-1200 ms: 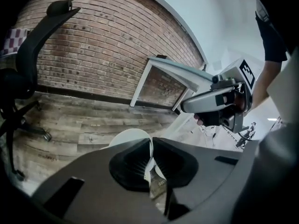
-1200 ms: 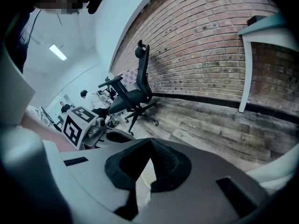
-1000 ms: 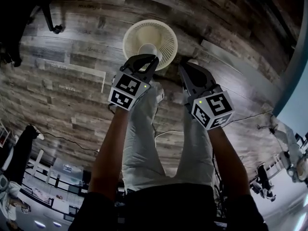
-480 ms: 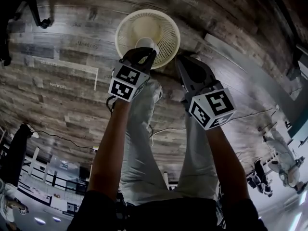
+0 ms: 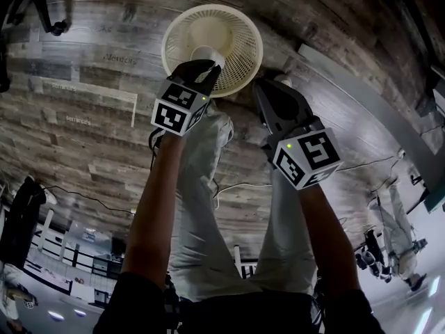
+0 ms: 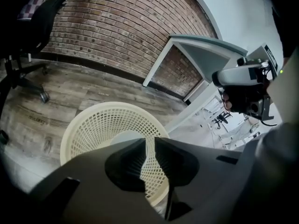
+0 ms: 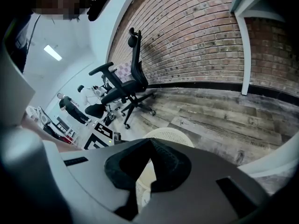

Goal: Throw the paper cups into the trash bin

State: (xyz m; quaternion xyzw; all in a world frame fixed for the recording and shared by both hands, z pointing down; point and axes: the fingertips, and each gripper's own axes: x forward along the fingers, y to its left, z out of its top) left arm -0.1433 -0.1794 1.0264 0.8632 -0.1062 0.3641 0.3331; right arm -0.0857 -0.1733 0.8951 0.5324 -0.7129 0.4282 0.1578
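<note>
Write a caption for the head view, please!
Left gripper and right gripper pointing at a mesh bin on wood floor.

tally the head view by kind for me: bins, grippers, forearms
bin: 1
grippers: 2 (left gripper, right gripper)
forearms: 2 (left forearm, right forearm)
total: 5

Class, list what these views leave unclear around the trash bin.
Head view: left tool covers the trash bin's near side.
Left gripper view: jaws just opened further, mesh showing between; pale shape behind, cup or bin floor, unclear.
Right gripper view: pale patch between jaws of right tool unidentifiable.
</note>
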